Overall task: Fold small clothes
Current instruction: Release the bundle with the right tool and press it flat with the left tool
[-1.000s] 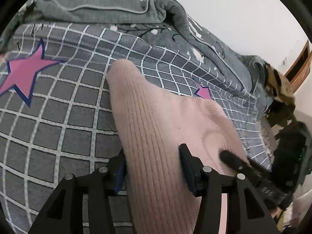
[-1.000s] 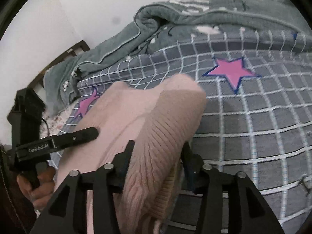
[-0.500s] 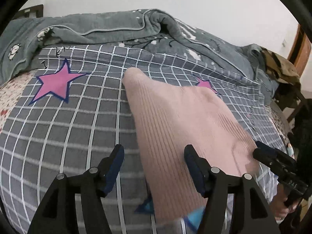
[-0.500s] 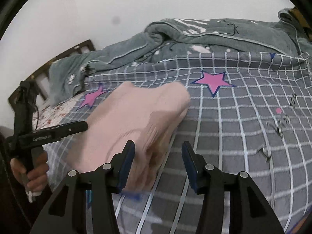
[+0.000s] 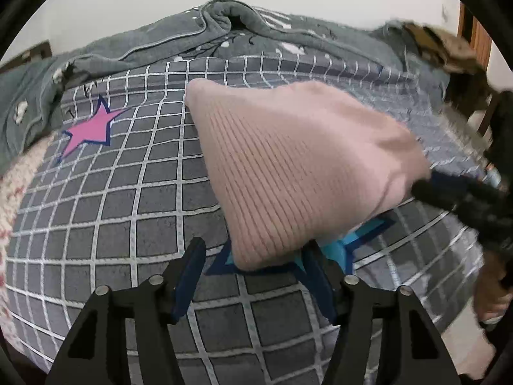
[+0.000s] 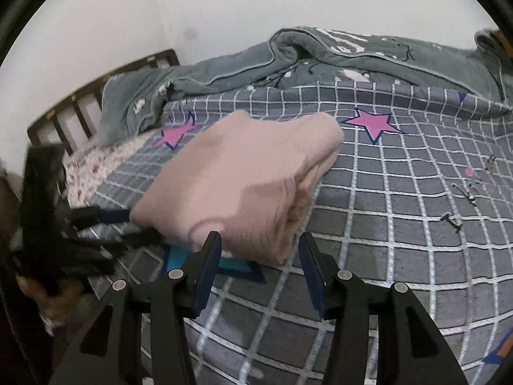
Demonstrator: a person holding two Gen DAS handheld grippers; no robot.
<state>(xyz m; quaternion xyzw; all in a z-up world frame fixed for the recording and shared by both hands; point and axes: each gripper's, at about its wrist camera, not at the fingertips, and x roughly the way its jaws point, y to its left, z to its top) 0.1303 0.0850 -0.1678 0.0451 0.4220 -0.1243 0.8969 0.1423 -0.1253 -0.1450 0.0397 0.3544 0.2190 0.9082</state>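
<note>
One folded pink knit [image 5: 295, 173] on the bed [image 5: 105, 199], long axis running away toward the blanket [image 5: 198, 35]. Two grippers: left [image 5: 253, 272] closing, empty; right [image 6: 261, 264] parted, empty.

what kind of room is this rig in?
Most likely a bedroom. The work surface is a bed with a grid-and-star sheet, a rumpled grey quilt lies along the wall, and a slatted wooden bed frame shows at one end. The folded pink knit lies on the sheet.

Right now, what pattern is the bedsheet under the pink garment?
Grey bedsheet with a white grid and pink stars; clearest in the right wrist view.
</note>
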